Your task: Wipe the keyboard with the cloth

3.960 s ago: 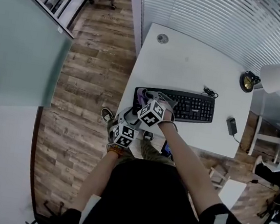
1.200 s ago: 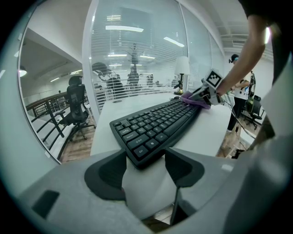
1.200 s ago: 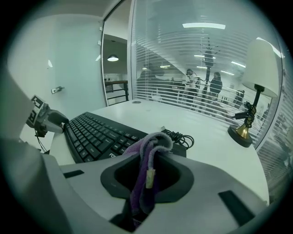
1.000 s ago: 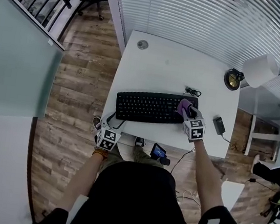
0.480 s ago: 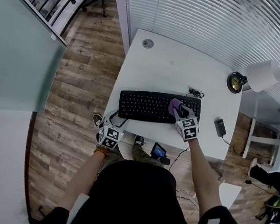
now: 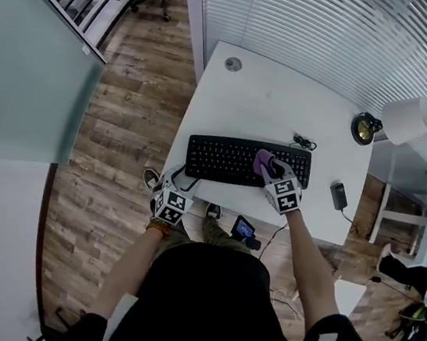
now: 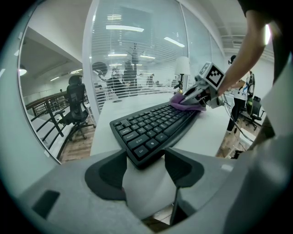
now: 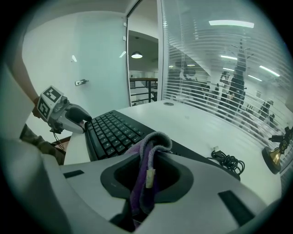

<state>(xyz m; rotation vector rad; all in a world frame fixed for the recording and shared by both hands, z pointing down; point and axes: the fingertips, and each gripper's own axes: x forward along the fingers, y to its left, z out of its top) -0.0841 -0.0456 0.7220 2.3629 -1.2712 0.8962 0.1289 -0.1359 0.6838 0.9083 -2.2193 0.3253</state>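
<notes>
Keyboard [image 6: 223,159]: black, lying flat across the middle of the head view, close to the front edge of the white worktop [image 6: 287,97].
Cloth [image 6: 262,162]: purple and bunched, resting on the keys in the right part of the keyboard, a little in from its right end.
Right gripper [image 6: 271,168]: I hold it over the right part of the keyboard. Its own view shows me the jaws pressed together on a fold of the cloth, which rises in a loop out of the gap.
Left gripper [image 6: 185,180]: at the keyboard's lower left corner in the head view. Its own view shows the jaws apart, that corner of the keyboard just ahead of the gap, and bare worktop below it. I cannot tell whether either jaw touches the keyboard.
Cable [image 6: 304,143]: small black coil on the worktop, just above the keyboard's upper right corner.
Small black device [image 6: 339,195]: on the worktop, right of the keyboard and apart from it.
Lamp [image 6: 406,119]: white shade, upper right of the head view.
Floor [image 6: 127,114]: wood planks, left of the worktop.
</notes>
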